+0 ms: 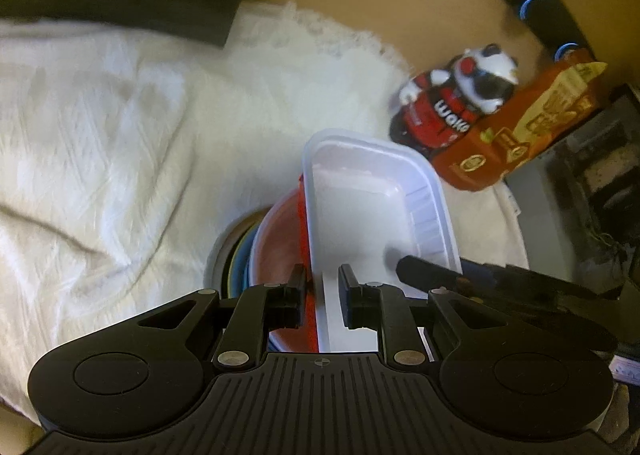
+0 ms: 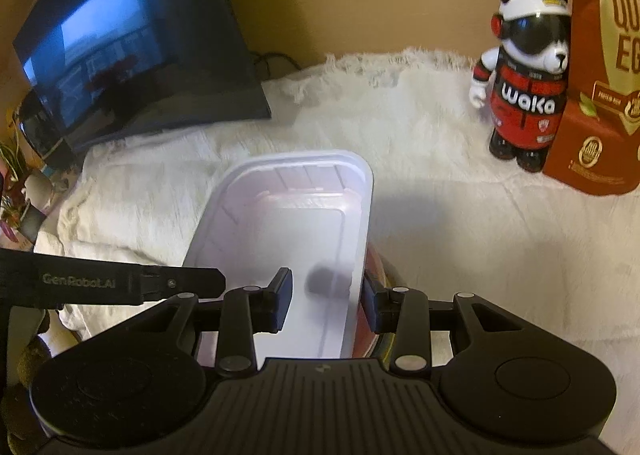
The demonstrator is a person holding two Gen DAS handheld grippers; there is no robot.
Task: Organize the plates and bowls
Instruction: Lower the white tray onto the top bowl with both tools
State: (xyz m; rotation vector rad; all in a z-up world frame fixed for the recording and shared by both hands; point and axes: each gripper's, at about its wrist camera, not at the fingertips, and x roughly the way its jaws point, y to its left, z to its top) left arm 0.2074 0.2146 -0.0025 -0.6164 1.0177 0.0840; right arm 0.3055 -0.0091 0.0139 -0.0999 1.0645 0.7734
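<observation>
Left wrist view: your left gripper [image 1: 322,293] straddles the tray [image 1: 360,211] rim, fingers not visibly pinching it.
Right wrist view: your right gripper [image 2: 326,295] straddles the opposite tray wall, a gap showing at the inner finger.
Trays: one, white, atop the stack [image 1: 256,255].
Stack: one red bowl [image 1: 280,231], plates beneath, number unclear.
Cloth [image 2: 460,215]: one, under everything.
Extras: one panda [image 2: 524,87], one bag [image 2: 604,67], one monitor [image 2: 140,39].

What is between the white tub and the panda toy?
Only bare white fluffy blanket lies between the white tub and the panda toy. The right wrist view shows that gap most clearly.
</observation>
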